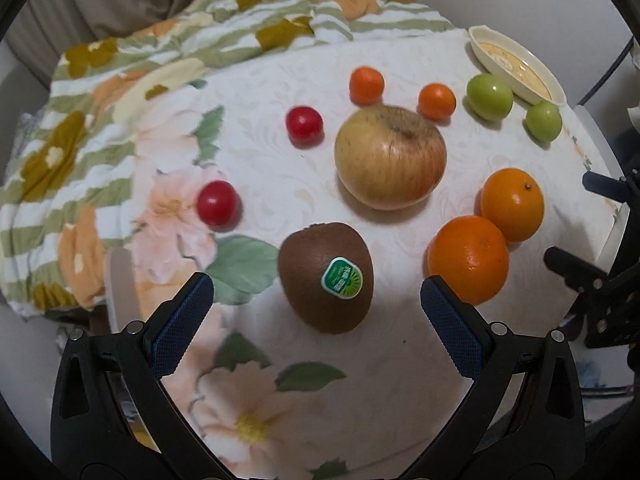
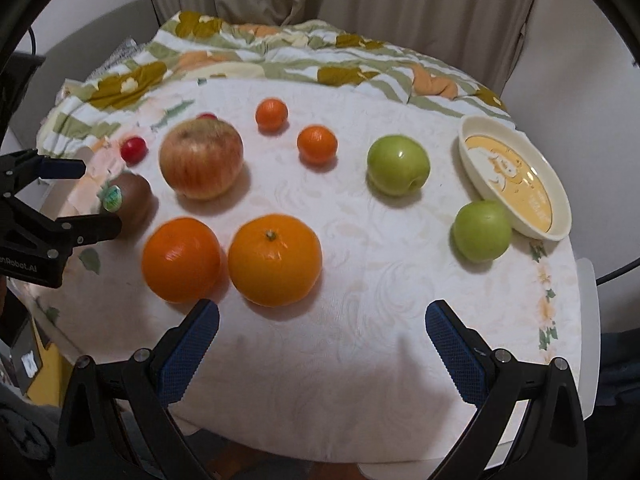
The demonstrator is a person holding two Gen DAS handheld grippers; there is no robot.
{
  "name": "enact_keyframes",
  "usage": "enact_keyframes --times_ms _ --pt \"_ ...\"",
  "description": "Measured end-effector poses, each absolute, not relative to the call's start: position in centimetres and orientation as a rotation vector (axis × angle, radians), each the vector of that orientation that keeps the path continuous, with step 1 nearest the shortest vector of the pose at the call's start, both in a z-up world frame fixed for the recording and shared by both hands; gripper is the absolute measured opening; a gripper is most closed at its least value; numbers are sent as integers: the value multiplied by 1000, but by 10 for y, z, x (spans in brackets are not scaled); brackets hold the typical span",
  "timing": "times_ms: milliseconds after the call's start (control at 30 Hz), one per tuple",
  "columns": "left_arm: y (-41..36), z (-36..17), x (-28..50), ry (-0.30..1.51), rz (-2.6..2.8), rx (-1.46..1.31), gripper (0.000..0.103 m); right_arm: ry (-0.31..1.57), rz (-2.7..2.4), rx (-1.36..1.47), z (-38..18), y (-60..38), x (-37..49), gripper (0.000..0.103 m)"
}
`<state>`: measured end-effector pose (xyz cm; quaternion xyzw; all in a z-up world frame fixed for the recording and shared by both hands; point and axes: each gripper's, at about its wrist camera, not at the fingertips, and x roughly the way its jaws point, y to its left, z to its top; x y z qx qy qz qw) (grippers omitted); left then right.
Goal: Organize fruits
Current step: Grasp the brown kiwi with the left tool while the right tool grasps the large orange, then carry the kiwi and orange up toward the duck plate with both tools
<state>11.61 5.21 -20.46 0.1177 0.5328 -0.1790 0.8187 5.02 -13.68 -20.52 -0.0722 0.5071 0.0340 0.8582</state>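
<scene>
Brown, fuzzy kiwi with a green sticker (image 1: 326, 276) lies on the white floral tablecloth (image 1: 280, 152), between the spread blue-padded fingers of the left gripper (image 1: 316, 304), which is released and touches nothing. At 12 o'clock from the kiwi sits the big yellow-red apple (image 1: 390, 156); at 3 o'clock two large oranges (image 1: 468, 260) touch each other. The right gripper (image 2: 322, 322) is also released, above bare cloth, with the oranges at its 11 o'clock and the cream oval dish (image 2: 516, 178) at 2 o'clock
</scene>
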Motion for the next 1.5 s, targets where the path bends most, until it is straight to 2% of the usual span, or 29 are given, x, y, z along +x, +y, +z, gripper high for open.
enact_keyframes --times_ms 133,267,367,467,567,700,1000,1067,1500 --pt "48 -218 120 1161 -388 242 98 1085 79 -164 -216 -134 55 99" --pt "48 -225 123 1187 -395 223 79 1106 85 -161 -223 -132 60 96" --pt "48 -230 124 1206 -398 224 65 1112 92 -150 -225 -131 62 90" --pt "47 -230 123 1200 -405 230 61 1112 98 -160 -226 -126 66 87" --pt "47 -230 121 1197 -412 238 61 1104 105 -164 -226 -122 69 86" --pt "53 -230 120 1194 -408 239 61 1104 124 -186 -228 -116 76 73" --pt "67 -230 119 1195 -390 227 61 1094 163 -190 -229 -112 84 64" --pt "68 -230 118 1195 -385 219 61 1095 188 -173 -229 -112 85 57" --pt "73 -187 119 1107 -396 184 60 1076 104 -97 -195 -123 78 56"
